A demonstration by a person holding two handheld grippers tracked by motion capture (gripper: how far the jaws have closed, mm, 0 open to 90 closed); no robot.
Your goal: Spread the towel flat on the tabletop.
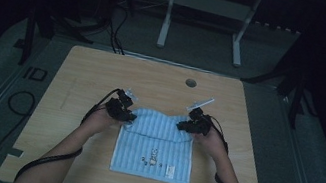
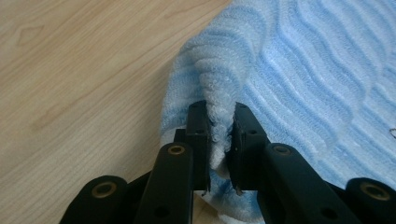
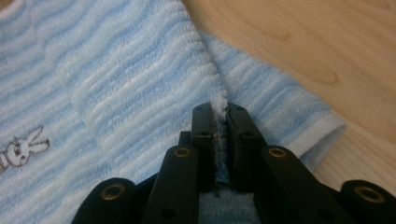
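In the high view a pale blue striped towel (image 1: 155,146) lies at the centre of the wooden surface (image 1: 83,72), its far edge doubled back toward the lower part of the frame. The left gripper (image 1: 129,114) sits at the upper left corner of the cloth and the right gripper (image 1: 182,124) at the upper right corner, so each hand is at its own corner and neither is nearer than the other.

In the left gripper view the fingers (image 2: 198,135) are clamped on a bunched ridge of towel (image 2: 299,70), with the rest of the cloth spreading toward the upper right of the frame. In the right gripper view the fingers (image 3: 203,135) pinch a thin fold of towel (image 3: 116,84), the cloth spreading to the left, where a small rabbit print (image 3: 21,149) shows.

The fold line runs left to right between the two grippers, while the free length of towel extends toward the bottom of the high view. The next move likely depends on carrying both corners along that direction together, keeping the edge level.
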